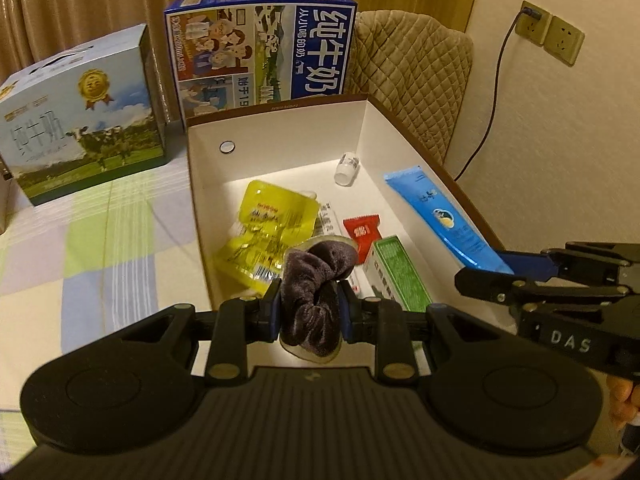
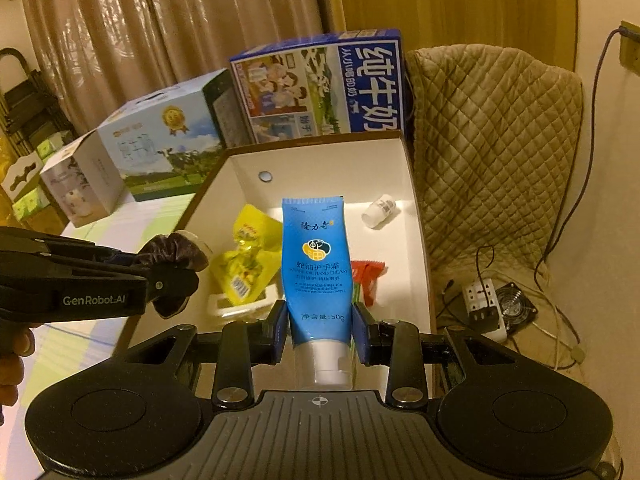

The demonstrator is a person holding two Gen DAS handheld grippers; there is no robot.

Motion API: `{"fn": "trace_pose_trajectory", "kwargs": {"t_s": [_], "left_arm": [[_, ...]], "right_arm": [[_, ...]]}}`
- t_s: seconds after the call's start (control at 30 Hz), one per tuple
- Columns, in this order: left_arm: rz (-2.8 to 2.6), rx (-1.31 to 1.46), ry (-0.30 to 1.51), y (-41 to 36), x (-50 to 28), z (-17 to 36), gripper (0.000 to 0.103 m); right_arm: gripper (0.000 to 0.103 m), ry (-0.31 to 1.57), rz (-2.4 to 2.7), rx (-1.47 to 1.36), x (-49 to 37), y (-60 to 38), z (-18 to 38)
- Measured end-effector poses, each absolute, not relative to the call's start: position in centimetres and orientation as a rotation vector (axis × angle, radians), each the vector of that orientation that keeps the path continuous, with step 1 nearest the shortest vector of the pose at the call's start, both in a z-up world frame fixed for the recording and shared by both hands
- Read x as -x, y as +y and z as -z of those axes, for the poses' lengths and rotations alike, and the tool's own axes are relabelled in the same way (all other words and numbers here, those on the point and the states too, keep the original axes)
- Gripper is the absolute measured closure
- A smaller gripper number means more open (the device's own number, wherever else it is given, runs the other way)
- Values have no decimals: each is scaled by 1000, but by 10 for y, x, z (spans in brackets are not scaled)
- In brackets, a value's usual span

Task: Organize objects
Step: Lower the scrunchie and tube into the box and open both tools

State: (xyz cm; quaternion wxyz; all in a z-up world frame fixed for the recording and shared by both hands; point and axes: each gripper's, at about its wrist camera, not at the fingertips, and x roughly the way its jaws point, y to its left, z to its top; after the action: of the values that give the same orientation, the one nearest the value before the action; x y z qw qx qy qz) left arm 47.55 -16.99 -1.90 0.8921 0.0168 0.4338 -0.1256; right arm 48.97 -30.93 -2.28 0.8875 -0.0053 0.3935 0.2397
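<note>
Left hand-held gripper (image 1: 310, 306): clamped on a dark purple velvet scrunchie (image 1: 316, 280), held over the near end of the open white cardboard box (image 1: 280, 128).
Right hand-held gripper (image 2: 320, 334): clamped on a blue plastic hand-cream tube (image 2: 314, 256), white cap toward the camera, held above the same box.
Box contents: yellow foil pouches (image 1: 266, 232), red sachet (image 1: 362, 234), green carton (image 1: 400, 272), small white bottle (image 1: 347, 168).

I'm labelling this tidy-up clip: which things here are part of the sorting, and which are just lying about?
Part of the job:
- purple scrunchie in left claw
- blue hand cream tube in right claw
- white box
- yellow pouches
- small white bottle

Lying about:
- milk cartons
- quilted chair
- power strip
</note>
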Motion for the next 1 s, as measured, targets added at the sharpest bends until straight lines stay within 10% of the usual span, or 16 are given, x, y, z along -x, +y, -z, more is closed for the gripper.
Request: {"fn": "trace_pose_trajectory", "kwargs": {"t_s": [1.0], "left_arm": [[256,-29,970,-182,-573,61,80]], "right_arm": [[70,827,-412,42,-591,-292,53]]}}
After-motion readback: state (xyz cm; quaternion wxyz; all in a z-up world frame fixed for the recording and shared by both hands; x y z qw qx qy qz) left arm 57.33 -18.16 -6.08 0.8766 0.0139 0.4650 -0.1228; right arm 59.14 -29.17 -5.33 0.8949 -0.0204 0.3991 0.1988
